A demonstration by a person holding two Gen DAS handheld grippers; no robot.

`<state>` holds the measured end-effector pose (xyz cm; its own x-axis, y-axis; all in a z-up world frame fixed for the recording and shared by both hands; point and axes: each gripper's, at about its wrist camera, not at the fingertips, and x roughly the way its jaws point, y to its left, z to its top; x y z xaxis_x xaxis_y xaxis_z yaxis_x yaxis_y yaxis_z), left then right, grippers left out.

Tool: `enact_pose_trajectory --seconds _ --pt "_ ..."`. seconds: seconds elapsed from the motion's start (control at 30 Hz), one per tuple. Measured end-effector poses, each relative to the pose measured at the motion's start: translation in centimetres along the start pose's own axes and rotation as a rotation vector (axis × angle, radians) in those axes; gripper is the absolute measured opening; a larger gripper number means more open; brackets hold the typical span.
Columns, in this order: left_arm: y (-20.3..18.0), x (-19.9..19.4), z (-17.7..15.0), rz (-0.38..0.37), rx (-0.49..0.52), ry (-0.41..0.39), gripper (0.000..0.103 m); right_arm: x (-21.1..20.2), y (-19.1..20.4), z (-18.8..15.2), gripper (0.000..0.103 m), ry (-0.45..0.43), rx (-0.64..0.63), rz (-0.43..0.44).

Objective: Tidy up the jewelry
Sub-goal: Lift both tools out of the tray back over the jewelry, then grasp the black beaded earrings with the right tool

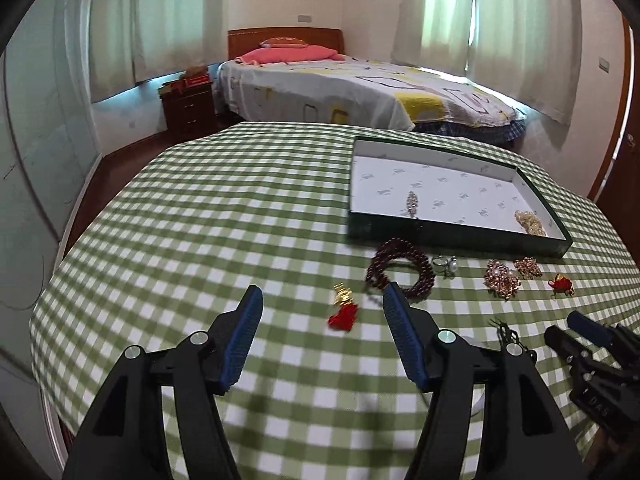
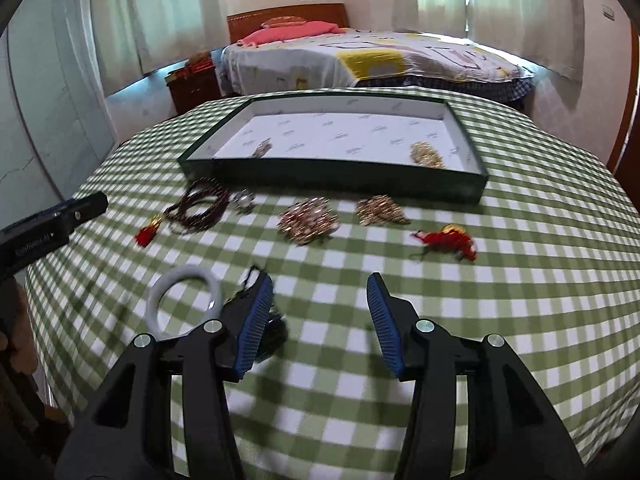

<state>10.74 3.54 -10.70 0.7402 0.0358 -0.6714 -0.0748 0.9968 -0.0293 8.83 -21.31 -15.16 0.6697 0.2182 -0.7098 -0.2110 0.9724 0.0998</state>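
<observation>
A shallow dark green tray (image 1: 452, 238) (image 2: 332, 178) with a white lining holds two gold pieces (image 1: 530, 222) (image 2: 427, 155). In front of it on the checked cloth lie a dark red bead bracelet (image 1: 400, 274) (image 2: 198, 208), a pearl ring (image 1: 447, 265) (image 2: 243, 200), two gold brooches (image 1: 502, 278) (image 2: 309, 220), two red tassel charms (image 1: 343, 312) (image 2: 450, 240), a white bangle (image 2: 184, 304) and a black piece (image 2: 272, 326). My left gripper (image 1: 322, 296) is open, with a red tassel charm between its fingers. My right gripper (image 2: 320, 284) is open and empty, and also shows in the left wrist view (image 1: 576, 328).
The table wears a green and white checked cloth (image 1: 240, 220) (image 2: 520, 280). Beyond it stand a bed (image 1: 360, 88) and a wooden nightstand (image 1: 188, 108). Curtained windows line the walls.
</observation>
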Motion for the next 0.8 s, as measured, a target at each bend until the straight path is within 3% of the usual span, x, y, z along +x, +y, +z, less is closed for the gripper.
enact_pose_trajectory --seconds 0.47,0.6,0.73,0.8 --pt "1.9 -1.0 -2.2 0.037 -0.019 0.018 0.061 1.8 2.2 -1.6 0.047 0.067 -0.054 0.022" --pt "1.6 -0.9 -2.4 0.031 -0.01 0.025 0.061 1.7 1.8 -1.6 0.039 0.064 -0.051 0.014" --pt "1.1 -0.7 -2.7 0.016 -0.006 0.042 0.061 1.7 1.0 -1.5 0.022 0.067 -0.045 0.01" --pt "0.7 -0.6 -2.8 0.01 0.004 0.047 0.061 1.6 0.6 -1.4 0.021 0.069 -0.034 0.015"
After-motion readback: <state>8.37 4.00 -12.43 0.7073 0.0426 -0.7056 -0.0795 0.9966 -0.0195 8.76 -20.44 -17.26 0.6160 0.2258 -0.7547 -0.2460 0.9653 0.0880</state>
